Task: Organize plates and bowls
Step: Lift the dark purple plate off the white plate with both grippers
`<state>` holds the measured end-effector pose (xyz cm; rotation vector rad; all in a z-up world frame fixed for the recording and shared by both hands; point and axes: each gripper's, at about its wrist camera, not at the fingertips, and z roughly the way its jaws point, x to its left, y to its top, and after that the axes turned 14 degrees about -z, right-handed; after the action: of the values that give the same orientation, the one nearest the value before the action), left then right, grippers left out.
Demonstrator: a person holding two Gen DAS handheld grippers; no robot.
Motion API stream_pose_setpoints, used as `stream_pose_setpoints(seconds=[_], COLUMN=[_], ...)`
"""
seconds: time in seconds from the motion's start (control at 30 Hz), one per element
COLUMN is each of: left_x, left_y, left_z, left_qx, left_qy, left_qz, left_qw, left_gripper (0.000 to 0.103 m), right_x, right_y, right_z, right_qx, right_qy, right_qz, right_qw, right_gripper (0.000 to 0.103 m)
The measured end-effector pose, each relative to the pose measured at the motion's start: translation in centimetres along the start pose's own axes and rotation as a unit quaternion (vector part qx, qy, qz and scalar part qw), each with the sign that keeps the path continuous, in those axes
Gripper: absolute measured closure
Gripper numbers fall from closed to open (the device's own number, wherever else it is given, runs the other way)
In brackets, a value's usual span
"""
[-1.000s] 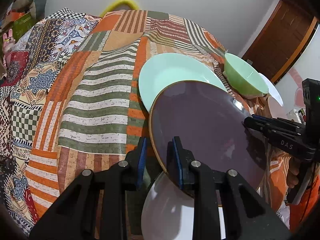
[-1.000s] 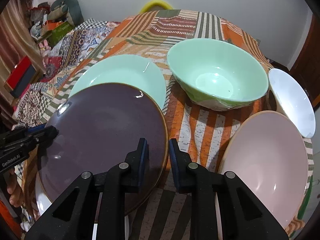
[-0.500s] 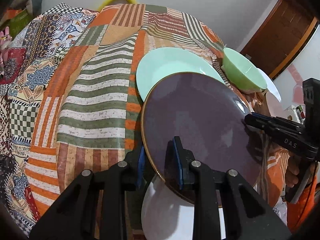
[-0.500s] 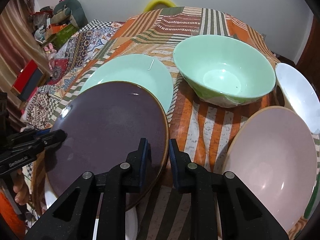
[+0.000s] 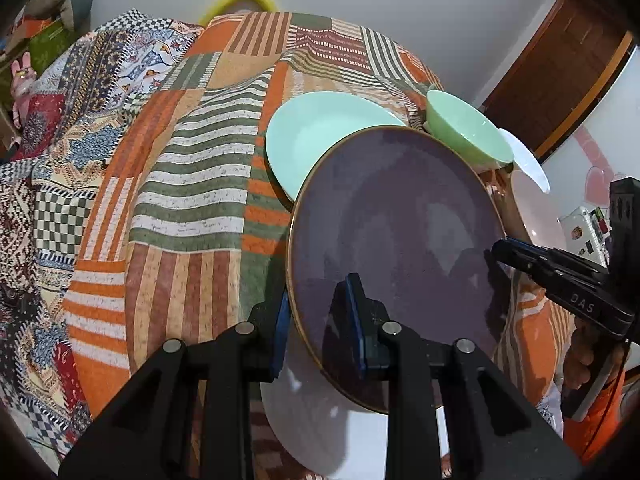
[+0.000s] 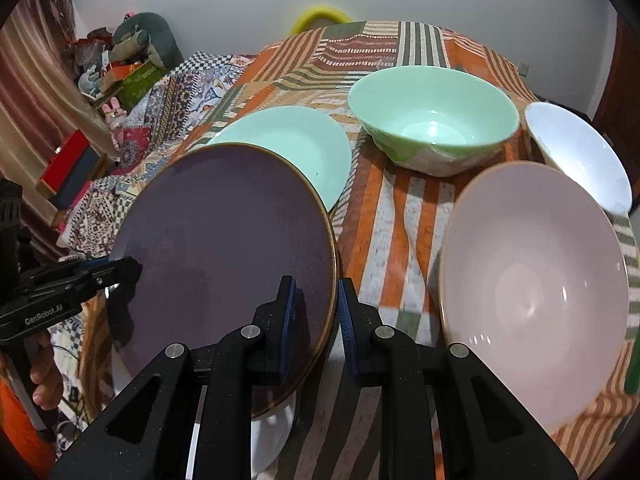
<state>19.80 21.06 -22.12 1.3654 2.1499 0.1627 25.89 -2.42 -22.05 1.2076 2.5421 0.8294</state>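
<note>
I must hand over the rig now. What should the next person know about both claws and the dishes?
Left claw: shut on the purple plate, at its near-left rim.
Right claw: shut on the same plate, at its right rim.
The plate is lifted, tilted, above a white plate.
On the cloth: mint plate, green bowl, pink bowl, white bowl.
Done: nothing stacked yet.
Left: set the purple plate down, group plates, nest bowls.

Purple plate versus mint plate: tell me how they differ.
The purple plate is dark with a brown rim; the mint plate is pale and plain. The purple plate is lifted and tilted, gripped at opposite edges by the left gripper and right gripper; the mint plate lies flat on the cloth, ungripped, partly hidden behind the purple one. Both are round.
</note>
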Motion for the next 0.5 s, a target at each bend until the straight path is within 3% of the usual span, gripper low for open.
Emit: stream_pose_setpoints(seconds=[0.5], left_x=[-3.9], left_y=[-4.1], left_z=[-5.5], left_qx=[-0.015], left_qy=[-0.013], left_qz=[0.02], left_qw=[0.9996], left_gripper=[0.077], right_x=[0.2], right_y=[-2.8], right_z=[-5.5], right_qx=[-0.041], right_qy=[-0.004], right_qz=[0.014], right_qw=[0.999], right_gripper=[0.084])
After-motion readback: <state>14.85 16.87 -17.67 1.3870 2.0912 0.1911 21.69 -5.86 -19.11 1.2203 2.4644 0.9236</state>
